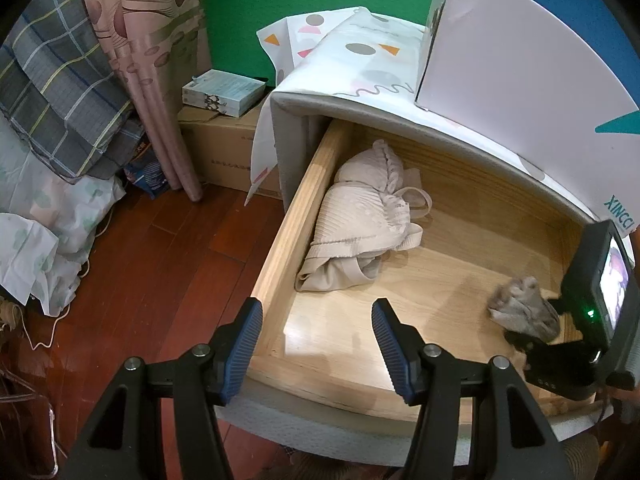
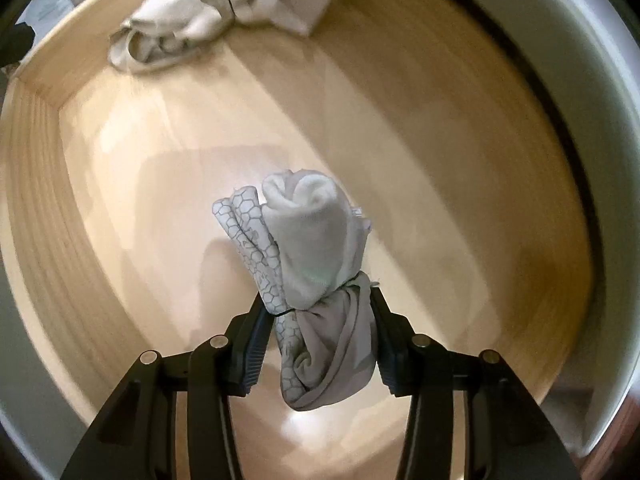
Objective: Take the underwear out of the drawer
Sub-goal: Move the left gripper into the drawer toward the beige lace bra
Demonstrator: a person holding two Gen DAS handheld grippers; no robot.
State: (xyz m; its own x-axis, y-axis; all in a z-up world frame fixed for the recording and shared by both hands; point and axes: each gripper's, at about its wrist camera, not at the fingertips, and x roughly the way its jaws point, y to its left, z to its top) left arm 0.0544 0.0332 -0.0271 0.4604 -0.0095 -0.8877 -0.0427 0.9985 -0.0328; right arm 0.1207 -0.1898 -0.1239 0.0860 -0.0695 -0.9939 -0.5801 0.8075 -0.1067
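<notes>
Our right tongs (image 2: pixel 316 320) are clamped on the rolled grey underwear (image 2: pixel 312 264) over the bare wooden floor of the open drawer (image 1: pixel 280 240). Our left tongs (image 1: pixel 318 344) stand apart, holding nothing, above its front edge. A beige garment (image 1: pixel 360 216) lies along the left wall, well apart from the roll.

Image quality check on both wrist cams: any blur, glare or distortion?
Left wrist view: mostly sharp, heavy fisheye bending of the drawer; glare patch on its floor; grey bundle smeared. Right wrist view: motion blur on the beige garment and drawer rim; the bundle between the right gripper pads stays sharp; dark corners.
</notes>
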